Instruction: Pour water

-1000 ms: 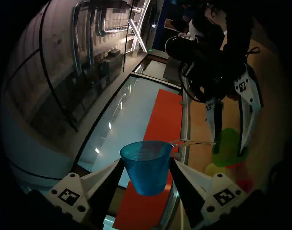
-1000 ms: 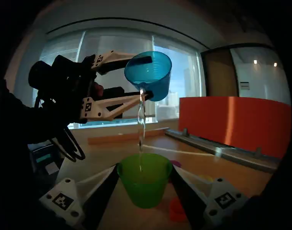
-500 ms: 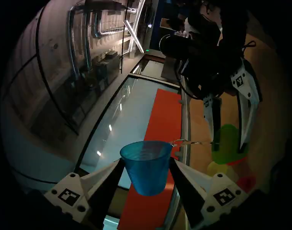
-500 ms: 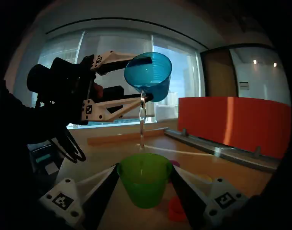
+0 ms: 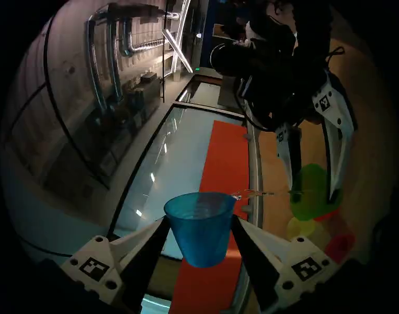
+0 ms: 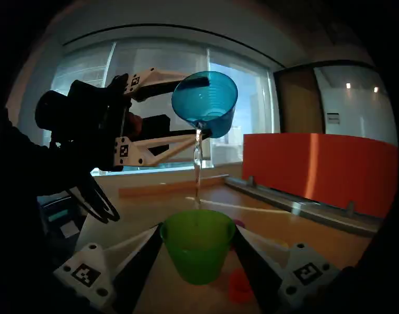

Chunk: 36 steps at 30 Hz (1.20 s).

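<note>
Water (image 6: 197,172) falls in a thin stream from tilted blue cup (image 6: 205,104), pinched between left gripper (image 5: 201,222) jaws, into green cup (image 6: 197,243) directly below. Right gripper (image 6: 197,228) jaws clasp green cup upright over wooden table (image 6: 147,209); contact with it unclear.

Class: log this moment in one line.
pouring | left gripper: tilted blue cup | water stream: into green cup | right gripper: holding green cup

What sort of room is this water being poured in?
Likely an office or meeting room: a wide window wall, a wooden table and an orange divider panel standing along its far edge.
</note>
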{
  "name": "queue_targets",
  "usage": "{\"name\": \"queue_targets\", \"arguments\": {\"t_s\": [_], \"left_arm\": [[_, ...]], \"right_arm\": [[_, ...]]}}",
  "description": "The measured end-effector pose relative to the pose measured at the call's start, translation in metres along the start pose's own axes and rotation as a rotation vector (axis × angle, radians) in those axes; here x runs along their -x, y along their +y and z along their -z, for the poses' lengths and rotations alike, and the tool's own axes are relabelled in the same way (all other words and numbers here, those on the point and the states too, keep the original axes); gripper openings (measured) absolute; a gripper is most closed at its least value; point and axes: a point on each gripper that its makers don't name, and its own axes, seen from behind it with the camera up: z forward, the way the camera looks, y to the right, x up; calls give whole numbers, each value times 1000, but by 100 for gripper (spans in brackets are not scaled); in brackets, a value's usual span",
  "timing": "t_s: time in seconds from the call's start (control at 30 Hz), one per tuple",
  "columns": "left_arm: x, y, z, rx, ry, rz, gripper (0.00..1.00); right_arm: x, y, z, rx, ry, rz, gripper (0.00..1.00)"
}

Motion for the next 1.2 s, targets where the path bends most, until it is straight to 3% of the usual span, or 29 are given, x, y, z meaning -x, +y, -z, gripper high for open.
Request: {"name": "queue_targets", "arguments": {"t_s": [0.47, 1.2], "left_arm": [[-2, 3, -2, -3, -2, -32, 85], [-8, -7, -9, -5, 4, -112, 85]], "right_arm": [[-2, 1, 1, 2, 11, 2, 93], [-4, 2, 2, 9, 14, 5, 93]]}}
